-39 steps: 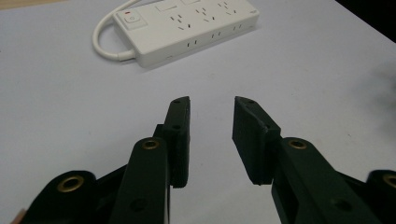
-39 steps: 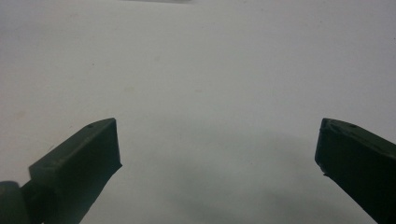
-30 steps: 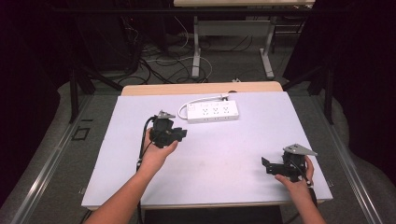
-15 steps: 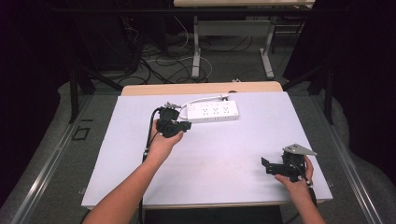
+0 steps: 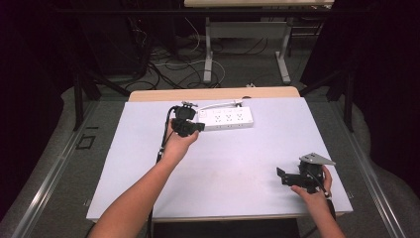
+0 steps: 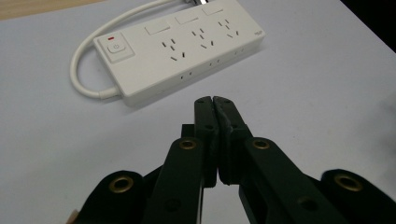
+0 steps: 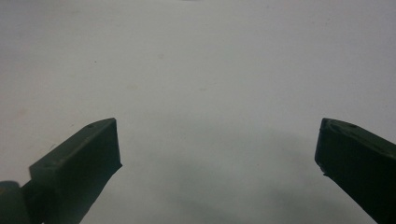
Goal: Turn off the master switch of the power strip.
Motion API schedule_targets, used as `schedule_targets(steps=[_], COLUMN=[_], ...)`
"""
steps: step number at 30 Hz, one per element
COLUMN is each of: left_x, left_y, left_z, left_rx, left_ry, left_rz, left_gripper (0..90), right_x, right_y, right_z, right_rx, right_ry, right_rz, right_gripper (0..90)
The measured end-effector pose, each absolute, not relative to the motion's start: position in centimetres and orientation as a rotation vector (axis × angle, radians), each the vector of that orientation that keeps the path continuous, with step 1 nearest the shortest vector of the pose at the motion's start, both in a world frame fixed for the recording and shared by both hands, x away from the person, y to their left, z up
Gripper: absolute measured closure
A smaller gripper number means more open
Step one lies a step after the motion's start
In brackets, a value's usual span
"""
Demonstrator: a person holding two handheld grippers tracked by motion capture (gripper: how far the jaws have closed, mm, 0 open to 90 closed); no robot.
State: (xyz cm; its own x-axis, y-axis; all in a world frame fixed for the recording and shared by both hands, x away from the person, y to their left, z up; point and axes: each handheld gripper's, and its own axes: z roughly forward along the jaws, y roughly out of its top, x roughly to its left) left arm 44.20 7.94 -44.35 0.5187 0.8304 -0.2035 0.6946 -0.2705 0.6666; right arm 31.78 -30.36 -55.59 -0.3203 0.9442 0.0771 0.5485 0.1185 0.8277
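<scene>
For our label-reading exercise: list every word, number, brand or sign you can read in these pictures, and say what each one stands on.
No text can be quoted.
Power symbol: on the switch button of the white power strip, with a red mark above it.
Small dark logo: at the power strip's far corner, too small to read.
Nothing is printed on the table or on either claw.

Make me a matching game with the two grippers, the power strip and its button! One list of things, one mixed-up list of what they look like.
Things:
1. left gripper
2. right gripper
3. power strip
4. power button

States or places:
A. white, lying flat at the far side of the table
B. fingers wide apart, nothing between them
C. fingers pressed together, empty
D. at the strip's cord end, beside a small red mark

Pairs: 1-C, 2-B, 3-A, 4-D
</scene>
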Motion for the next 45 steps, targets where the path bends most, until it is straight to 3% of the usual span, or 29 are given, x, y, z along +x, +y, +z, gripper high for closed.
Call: schedule_targets(steps=[45], left_x=[52.4], left_y=[6.2], left_z=[-42.0], left_rx=[2.020], left_ry=[1.358], left_rz=[0.300], left_gripper=[89.9], right_x=[31.8], right_y=[-30.6], right_z=[-55.7], right_rx=[1.462], right_ry=[1.929], right_rz=[1.106], right_gripper=[1.0])
